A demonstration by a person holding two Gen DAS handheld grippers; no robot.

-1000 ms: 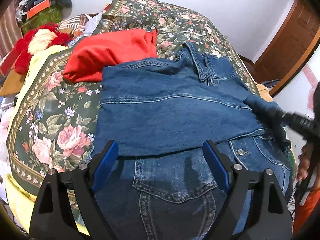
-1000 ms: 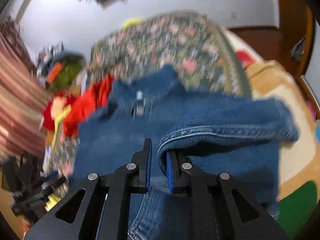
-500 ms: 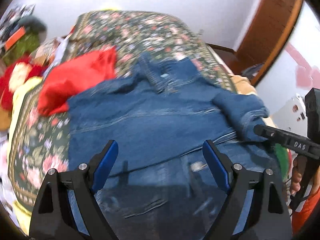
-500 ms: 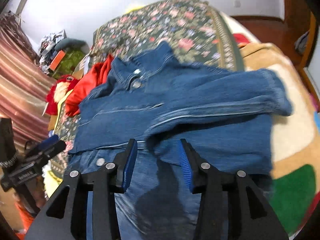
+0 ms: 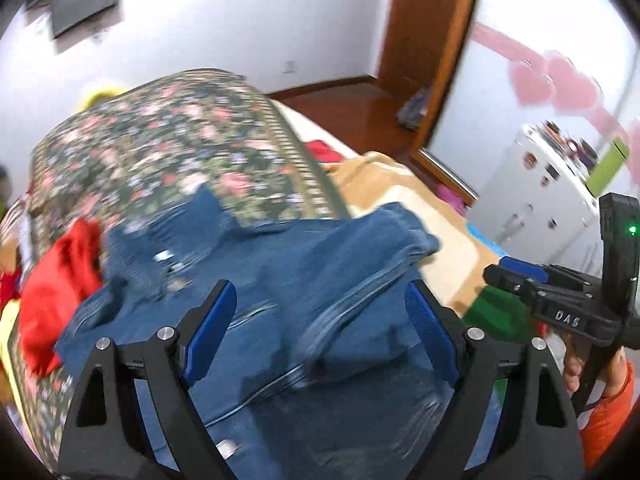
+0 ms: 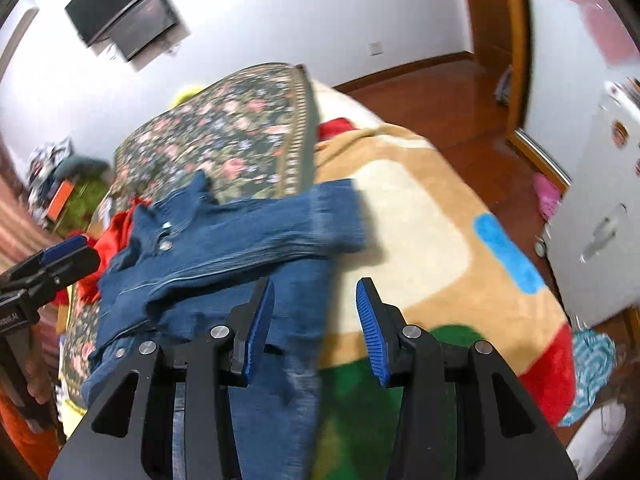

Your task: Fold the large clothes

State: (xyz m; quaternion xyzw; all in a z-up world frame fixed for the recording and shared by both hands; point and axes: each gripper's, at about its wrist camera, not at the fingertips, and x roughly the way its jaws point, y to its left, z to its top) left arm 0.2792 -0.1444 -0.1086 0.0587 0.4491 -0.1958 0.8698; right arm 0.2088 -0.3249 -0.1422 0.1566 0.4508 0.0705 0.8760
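Observation:
A blue denim jacket (image 5: 280, 264) lies on the bed, its collar toward the far end. One sleeve (image 6: 320, 216) is folded across the body, its cuff at the right edge. My left gripper (image 5: 320, 292) hovers above the jacket's middle, jaws wide open and empty. My right gripper (image 6: 315, 284) stands open over the jacket's right edge, with nothing pressed between its blue pads (image 6: 370, 316). In the left wrist view the right gripper (image 5: 516, 276) sits off to the right, beside the jacket. The left gripper (image 6: 68, 252) shows at the left edge of the right wrist view.
A red garment (image 5: 56, 292) lies left of the jacket on the floral bedspread (image 5: 160, 148). A tan blanket with coloured patches (image 6: 420, 220) covers the bed's right side. A white cabinet (image 5: 536, 200) and a wooden door frame (image 5: 432, 40) stand to the right.
The right gripper let go of the denim sleeve and opened; the sleeve now lies across the jacket. Both grippers swung toward the right side of the bed, and the left one rolled.

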